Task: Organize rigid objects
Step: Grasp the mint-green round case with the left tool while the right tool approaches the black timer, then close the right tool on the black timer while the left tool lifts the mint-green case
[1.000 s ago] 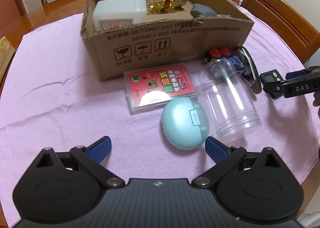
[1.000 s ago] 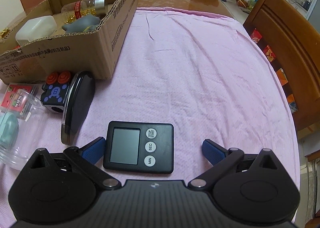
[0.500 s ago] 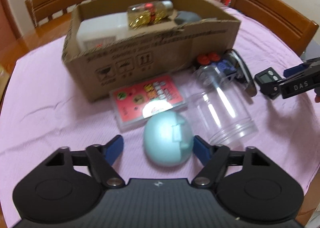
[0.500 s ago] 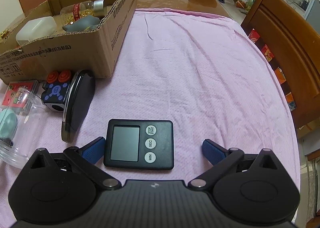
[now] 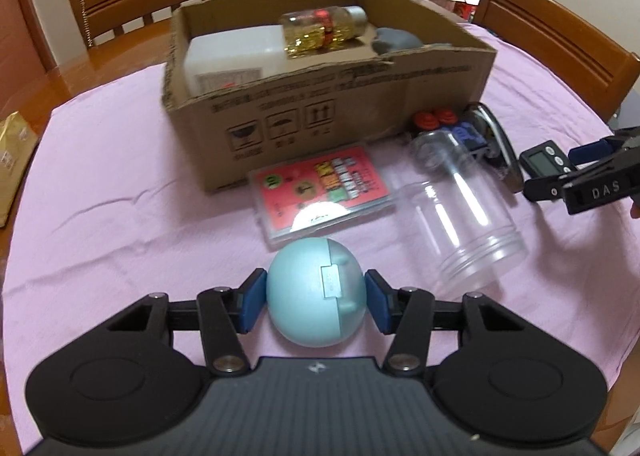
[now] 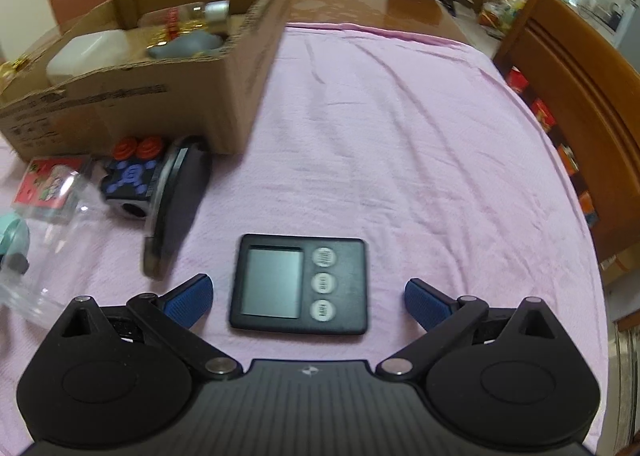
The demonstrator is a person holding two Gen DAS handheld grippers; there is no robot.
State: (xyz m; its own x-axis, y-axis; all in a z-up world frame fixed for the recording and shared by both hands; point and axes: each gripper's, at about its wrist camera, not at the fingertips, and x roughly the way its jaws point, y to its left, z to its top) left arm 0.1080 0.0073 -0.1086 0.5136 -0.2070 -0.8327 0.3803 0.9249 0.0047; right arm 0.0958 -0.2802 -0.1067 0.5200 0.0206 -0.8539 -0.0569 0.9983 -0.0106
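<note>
1. The left hand-held gripper (image 5: 316, 300), at the bottom centre of its wrist view, has just been closing its jaws, and its blue pads (image 5: 253, 301) now press on both sides of the pale blue egg-shaped case (image 5: 314, 292).
2. The case sits low in the frame on the pink cloth (image 5: 120, 216) that covers the surface, just below the red card box (image 5: 320, 188).
3. A clear plastic jar (image 5: 460, 212) lies on its side to the right of the card box, its open mouth toward the lower right.
4. The cardboard box (image 5: 328, 108) fills the upper centre; inside it lie a white container (image 5: 232, 52), a bottle with gold contents (image 5: 324, 30) and a grey object (image 5: 394, 39).
5. Right of the cardboard box, a black-and-blue toy with red knobs (image 6: 134, 172) rests against a dark oval case (image 6: 176, 212).
6. The right hand-held gripper (image 6: 308, 298) is spread wide, its pads standing apart on either side of the black digital timer (image 6: 298, 284) without touching it.
7. The timer lies flat on the cloth at the lower centre of the right wrist view, screen up, three round buttons on its right.
8. Wooden chairs (image 5: 560, 40) stand around the surface.
</note>
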